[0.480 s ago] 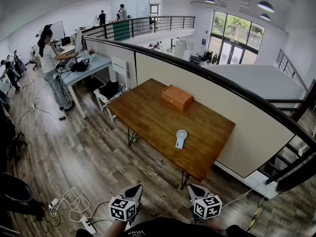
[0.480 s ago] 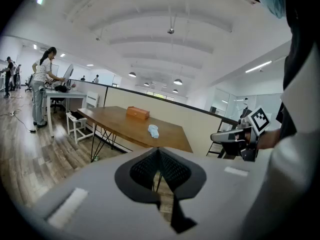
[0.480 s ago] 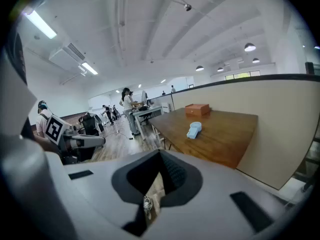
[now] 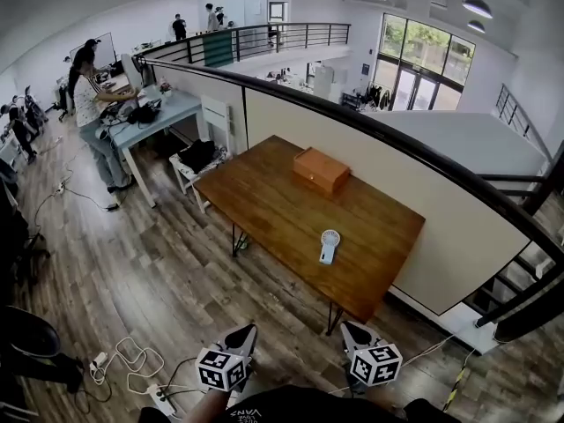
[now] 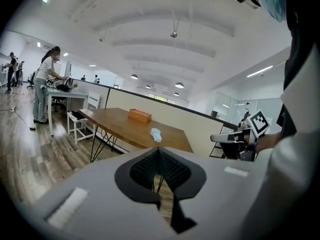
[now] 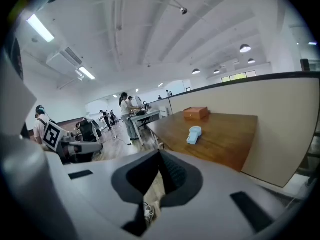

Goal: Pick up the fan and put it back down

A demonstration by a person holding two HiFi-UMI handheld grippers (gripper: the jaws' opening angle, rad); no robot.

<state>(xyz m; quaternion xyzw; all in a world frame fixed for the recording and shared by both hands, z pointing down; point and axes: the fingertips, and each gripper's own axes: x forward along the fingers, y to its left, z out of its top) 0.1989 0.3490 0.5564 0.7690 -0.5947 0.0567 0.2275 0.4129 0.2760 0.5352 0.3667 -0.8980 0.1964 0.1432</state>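
A small pale handheld fan (image 4: pixel 329 245) lies flat on the brown wooden table (image 4: pixel 273 205), toward its near right end. It also shows in the left gripper view as the fan (image 5: pixel 156 134) and in the right gripper view as the fan (image 6: pixel 193 134). Both grippers hang low in front of the person, well short of the table and above the wooden floor. My left gripper (image 4: pixel 248 330) is shut and holds nothing, its jaws (image 5: pixel 159 152) meeting. My right gripper (image 4: pixel 346 328) is shut and empty too, pointing toward the table (image 6: pixel 160 154).
An orange-brown wooden box (image 4: pixel 320 171) sits at the table's far side. A half wall with a dark railing (image 4: pixel 370 122) runs behind the table. A person (image 4: pixel 88 95) stands at a pale desk on the left. Cables and a power strip (image 4: pixel 132 364) lie on the floor near my feet.
The head view has shifted slightly. Both grippers stay shut in much the same place, and the fan lies where it was.
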